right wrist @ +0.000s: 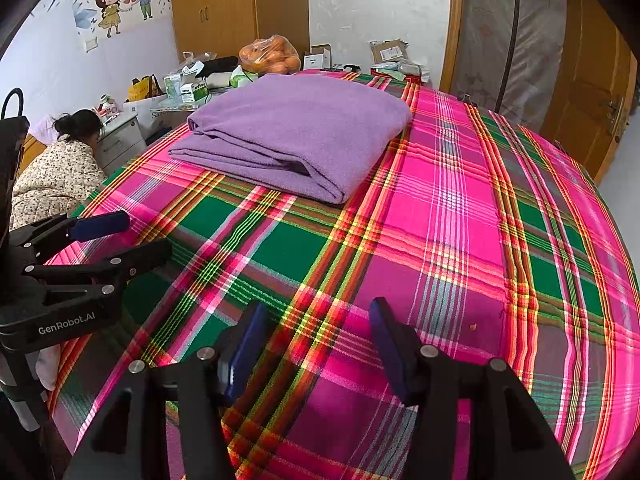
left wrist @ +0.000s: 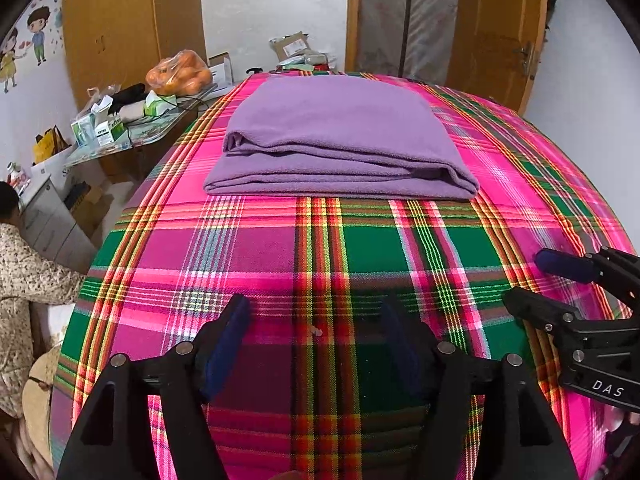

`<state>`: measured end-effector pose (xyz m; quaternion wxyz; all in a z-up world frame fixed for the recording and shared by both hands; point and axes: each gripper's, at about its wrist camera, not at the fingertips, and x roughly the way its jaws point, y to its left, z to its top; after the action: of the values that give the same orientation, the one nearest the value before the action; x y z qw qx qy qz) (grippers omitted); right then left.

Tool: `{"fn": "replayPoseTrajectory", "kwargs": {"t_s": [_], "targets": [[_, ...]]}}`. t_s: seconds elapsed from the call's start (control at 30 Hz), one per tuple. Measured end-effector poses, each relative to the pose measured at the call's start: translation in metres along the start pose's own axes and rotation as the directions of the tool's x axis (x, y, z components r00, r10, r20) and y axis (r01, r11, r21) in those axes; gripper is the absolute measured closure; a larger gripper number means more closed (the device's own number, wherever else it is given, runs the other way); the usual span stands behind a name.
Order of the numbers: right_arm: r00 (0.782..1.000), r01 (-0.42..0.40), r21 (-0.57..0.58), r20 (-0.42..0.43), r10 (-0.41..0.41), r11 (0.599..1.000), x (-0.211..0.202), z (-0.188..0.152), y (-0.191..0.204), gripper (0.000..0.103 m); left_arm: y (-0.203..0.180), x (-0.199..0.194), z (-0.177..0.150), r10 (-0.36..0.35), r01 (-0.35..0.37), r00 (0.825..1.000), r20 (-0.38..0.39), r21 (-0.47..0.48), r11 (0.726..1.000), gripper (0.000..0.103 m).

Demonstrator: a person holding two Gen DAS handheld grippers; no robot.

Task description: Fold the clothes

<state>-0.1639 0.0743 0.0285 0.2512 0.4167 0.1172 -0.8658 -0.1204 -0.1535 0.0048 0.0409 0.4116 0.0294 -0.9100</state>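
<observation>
The folded purple cloth [left wrist: 340, 136] lies in the upper centre, well apart from the left gripper [left wrist: 316, 320] and right gripper [right wrist: 316, 320], both spread and empty at the bottom

A: Where does the folded cloth [left wrist: 340, 140] lie?
B: On the bedspread [left wrist: 500, 184], upper centre of the left wrist view, with bare spread below it.
A: And the grippers?
B: The left gripper [left wrist: 316, 324] is at bottom centre, the right gripper [left wrist: 536, 280] at the right edge.
A: Beyond?
B: A bag of fruit [left wrist: 180, 74] on the side table [left wrist: 160, 132], upper left.
</observation>
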Motion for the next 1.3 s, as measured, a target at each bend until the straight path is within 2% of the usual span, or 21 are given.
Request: {"fn": "replayPoseTrajectory", "kwargs": {"t_s": [1.3], "targets": [[1.000,-0.004,-0.007,-0.002,0.004,1.000,0.0006,-0.0003,0.0005,0.045,-0.0019,-0.0014,-0.0002,0.005,-0.005,1.000,0.000,0.004,1.000,0.032]]}}
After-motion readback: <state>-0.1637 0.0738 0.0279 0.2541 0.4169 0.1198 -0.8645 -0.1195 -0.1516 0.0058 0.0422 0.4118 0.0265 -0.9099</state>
